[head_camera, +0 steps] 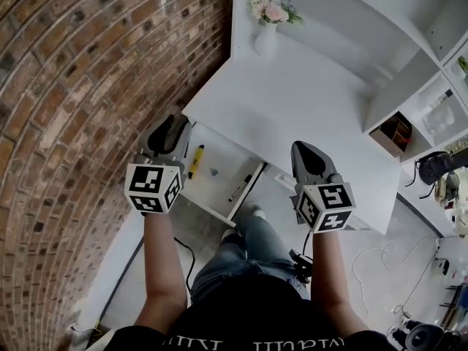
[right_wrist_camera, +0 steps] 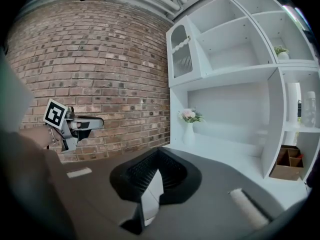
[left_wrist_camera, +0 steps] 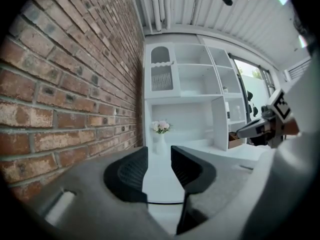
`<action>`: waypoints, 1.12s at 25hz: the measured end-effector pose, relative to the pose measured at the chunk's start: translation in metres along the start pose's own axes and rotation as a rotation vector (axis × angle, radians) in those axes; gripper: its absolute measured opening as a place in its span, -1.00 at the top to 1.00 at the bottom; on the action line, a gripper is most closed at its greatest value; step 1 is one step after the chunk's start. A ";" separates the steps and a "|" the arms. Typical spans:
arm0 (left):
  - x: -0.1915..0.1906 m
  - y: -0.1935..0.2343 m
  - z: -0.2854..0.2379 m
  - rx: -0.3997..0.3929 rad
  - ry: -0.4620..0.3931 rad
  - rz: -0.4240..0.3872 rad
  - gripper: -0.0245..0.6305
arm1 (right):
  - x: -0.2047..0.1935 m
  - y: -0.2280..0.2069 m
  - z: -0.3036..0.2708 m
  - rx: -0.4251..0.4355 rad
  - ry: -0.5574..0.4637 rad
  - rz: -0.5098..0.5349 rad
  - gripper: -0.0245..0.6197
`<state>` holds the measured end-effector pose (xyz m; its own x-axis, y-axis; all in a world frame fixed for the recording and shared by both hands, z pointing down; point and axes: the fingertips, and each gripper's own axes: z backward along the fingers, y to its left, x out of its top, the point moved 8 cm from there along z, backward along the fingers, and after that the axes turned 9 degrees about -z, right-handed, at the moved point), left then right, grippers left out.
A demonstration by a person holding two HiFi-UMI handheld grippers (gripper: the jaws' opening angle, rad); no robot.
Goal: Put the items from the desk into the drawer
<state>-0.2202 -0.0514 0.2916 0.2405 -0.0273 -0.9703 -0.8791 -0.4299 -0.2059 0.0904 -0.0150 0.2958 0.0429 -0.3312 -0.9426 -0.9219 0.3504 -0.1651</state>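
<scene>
Drawer (head_camera: 223,152) stands open under the desk's (head_camera: 292,108) near left edge, nearest the left gripper (head_camera: 172,129), jaws slightly apart and empty; right gripper (head_camera: 302,151) jaws closed on nothing.

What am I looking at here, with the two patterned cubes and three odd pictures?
A person stands at a white desk with a hand-held two-jaw gripper in each hand; the cubes are parts of those grippers. The head view looks down from a camera on the person's head. The other two pictures come from a camera on each gripper, looking along its jaws. The left gripper has its jaws apart and empty; the right gripper has its jaws together, holding nothing. On the desk stands a vase of flowers. The open drawer holds a yellow marker and a black pen.
</scene>
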 end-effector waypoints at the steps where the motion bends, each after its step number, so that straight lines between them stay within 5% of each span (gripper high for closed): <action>1: 0.003 -0.001 0.002 0.005 -0.008 -0.010 0.48 | 0.002 0.000 -0.001 0.004 0.000 0.005 0.90; 21: 0.074 -0.028 0.047 0.202 -0.101 -0.090 0.48 | 0.071 -0.012 0.016 0.130 -0.146 0.130 0.90; 25: 0.080 -0.034 0.056 0.213 -0.086 -0.109 0.70 | 0.080 -0.009 0.024 0.139 -0.190 0.156 0.90; 26: 0.081 -0.034 0.058 0.225 -0.085 -0.108 0.93 | 0.082 -0.007 0.026 0.141 -0.198 0.167 0.90; 28: 0.082 -0.033 0.062 0.254 -0.092 -0.086 0.93 | 0.084 -0.004 0.029 0.145 -0.210 0.191 0.90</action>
<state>-0.1973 0.0167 0.2107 0.2908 0.0867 -0.9528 -0.9348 -0.1866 -0.3023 0.1094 -0.0187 0.2087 -0.0328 -0.0647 -0.9974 -0.8573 0.5147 -0.0052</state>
